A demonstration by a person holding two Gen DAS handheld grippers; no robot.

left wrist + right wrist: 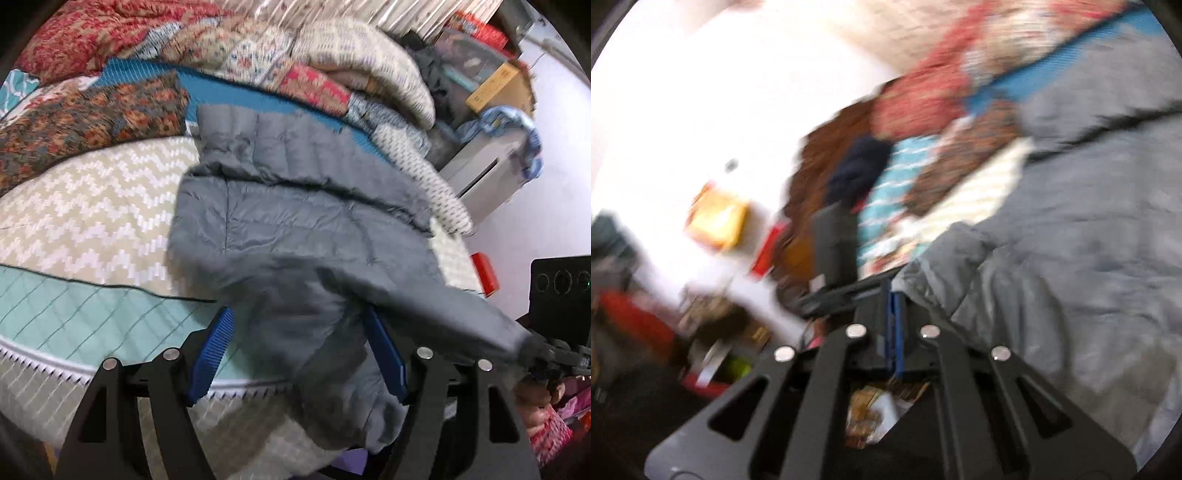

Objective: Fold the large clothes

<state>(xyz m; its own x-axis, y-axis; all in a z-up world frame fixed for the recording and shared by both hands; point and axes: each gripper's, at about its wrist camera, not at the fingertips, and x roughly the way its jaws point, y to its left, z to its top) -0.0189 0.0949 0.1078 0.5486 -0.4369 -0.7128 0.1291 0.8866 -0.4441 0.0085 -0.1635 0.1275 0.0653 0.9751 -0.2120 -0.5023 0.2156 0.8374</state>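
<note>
A grey quilted puffer jacket lies on the bed and hangs over its front edge. My left gripper is open, its blue pads either side of a hanging fold of the jacket. One sleeve stretches right to my right gripper, which pinches its cuff. In the blurred right wrist view the right gripper is shut, blue pads together on the jacket's edge, with the jacket filling the right side.
The bed carries a cream zigzag cover, a teal quilt and piled patterned quilts at the back. Boxes and clutter stand at the right. The left gripper's body shows in the right wrist view.
</note>
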